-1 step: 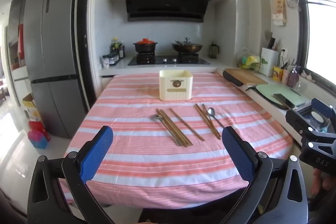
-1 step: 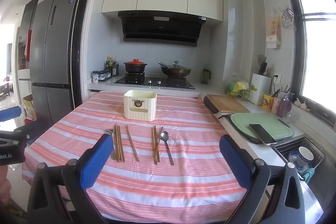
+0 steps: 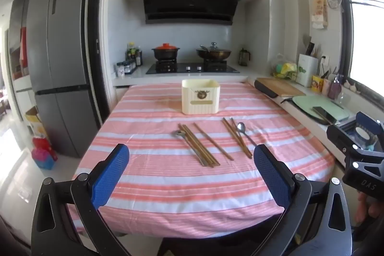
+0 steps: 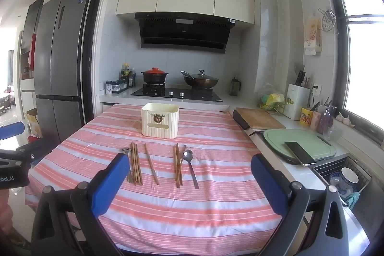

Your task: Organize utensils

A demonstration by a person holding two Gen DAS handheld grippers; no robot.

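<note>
A cream utensil holder (image 3: 200,96) (image 4: 160,120) stands upright at the far middle of the pink-striped table (image 3: 168,196). In front of it lie a metal utensil (image 3: 178,133) beside a bundle of wooden chopsticks (image 3: 199,145), a single chopstick (image 3: 213,142), a chopstick pair (image 3: 236,137) and a metal spoon (image 3: 241,127) (image 4: 188,155). My left gripper (image 3: 191,152) hovers open over the table's near edge, well short of the utensils, with nothing between its blue pads. My right gripper (image 4: 190,161) is likewise open and holds nothing.
A counter along the right carries a wooden board (image 3: 278,86), a green board (image 3: 319,107) with a phone (image 3: 324,113), and a sink (image 4: 345,176). Behind the table is a stove with a red-lidded pot (image 3: 166,50) and a wok (image 3: 213,53). A fridge (image 3: 60,59) stands at left.
</note>
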